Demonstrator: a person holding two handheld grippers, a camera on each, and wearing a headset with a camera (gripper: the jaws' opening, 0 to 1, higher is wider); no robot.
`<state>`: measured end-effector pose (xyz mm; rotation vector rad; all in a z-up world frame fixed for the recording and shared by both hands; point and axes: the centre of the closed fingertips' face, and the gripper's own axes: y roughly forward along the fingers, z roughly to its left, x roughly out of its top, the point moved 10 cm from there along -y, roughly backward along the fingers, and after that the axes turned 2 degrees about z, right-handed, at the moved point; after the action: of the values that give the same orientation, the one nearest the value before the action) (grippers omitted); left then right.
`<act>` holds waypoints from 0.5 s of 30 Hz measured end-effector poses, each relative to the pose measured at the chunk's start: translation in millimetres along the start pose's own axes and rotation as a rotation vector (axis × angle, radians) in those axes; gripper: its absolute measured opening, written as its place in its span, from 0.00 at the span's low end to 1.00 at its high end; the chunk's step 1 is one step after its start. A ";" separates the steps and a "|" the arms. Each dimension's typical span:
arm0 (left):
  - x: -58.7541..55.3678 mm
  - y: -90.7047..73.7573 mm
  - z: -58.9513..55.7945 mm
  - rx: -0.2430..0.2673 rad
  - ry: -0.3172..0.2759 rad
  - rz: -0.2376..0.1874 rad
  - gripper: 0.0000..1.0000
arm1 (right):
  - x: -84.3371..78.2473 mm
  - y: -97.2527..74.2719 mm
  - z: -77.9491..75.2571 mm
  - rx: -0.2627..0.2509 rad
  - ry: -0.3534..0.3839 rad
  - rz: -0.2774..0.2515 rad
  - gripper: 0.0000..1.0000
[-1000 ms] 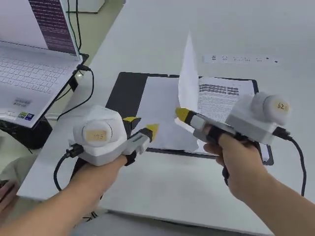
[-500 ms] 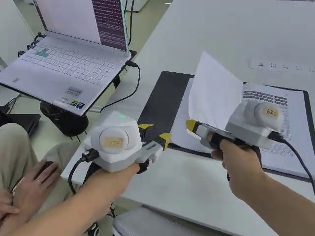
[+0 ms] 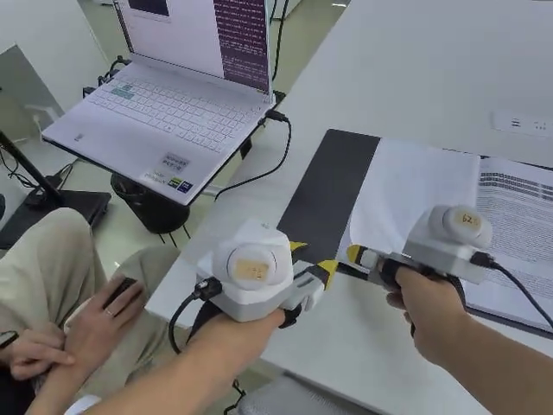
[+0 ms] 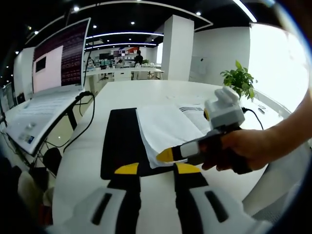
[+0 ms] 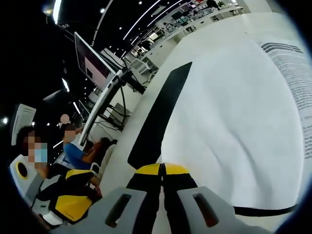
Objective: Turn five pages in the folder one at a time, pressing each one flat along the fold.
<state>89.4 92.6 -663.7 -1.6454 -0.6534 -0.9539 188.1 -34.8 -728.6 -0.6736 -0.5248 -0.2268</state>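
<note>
Lowered from the upright stand it had 1 second earlier, the page [image 3: 415,194] lay nearly flat over the left half of the open folder [image 3: 324,194], blank side up. It was still lifted a little along its near edge. The right gripper [image 3: 354,253] had come down with it. Its jaws were closed together on the page's near-left corner, as the right gripper view showed, with the yellow tips meeting at the edge of the page [image 5: 234,122] and the black folder [image 5: 158,122] cover running off to the left.

The left gripper [image 3: 313,258] hovered just beside it, over the near edge of the white worktop [image 3: 415,69]. Its jaws stood apart and held nothing. In the left gripper view the 2 yellow tips of the left gripper [image 4: 157,169] framed the tip of the right gripper [image 4: 165,155], which touched the corner of the page [image 4: 165,126] on the folder [image 4: 119,141].

On the folder's right half lay a printed sheet [image 3: 518,216], flat and uncovered. An open laptop [image 3: 164,112] sat on a stand to the left of the worktop, with a cable [image 3: 251,173] plugged into its side. A seated person's hand [image 3: 104,316] rested on a knee at the lower left.
</note>
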 end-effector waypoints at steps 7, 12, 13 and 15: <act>-3.1 12.0 -0.7 -0.009 0.006 0.024 0.25 | -0.3 -7.9 -3.4 0.094 0.057 -0.019 0.18; -3.3 28.4 -7.7 -0.023 0.025 0.037 0.25 | 8.9 -32.8 -11.9 0.107 0.065 -0.067 0.13; -2.8 32.3 -10.7 -0.029 0.033 0.039 0.24 | 13.4 -41.2 -15.4 0.104 0.075 -0.084 0.12; -2.0 43.6 -17.6 -0.042 0.043 0.047 0.25 | 17.4 -52.8 -20.9 0.091 0.082 -0.100 0.07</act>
<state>118.9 63.8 -686.2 -1.6662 -0.5671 -0.9722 191.8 -89.2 -704.9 -0.5478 -0.4875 -0.3211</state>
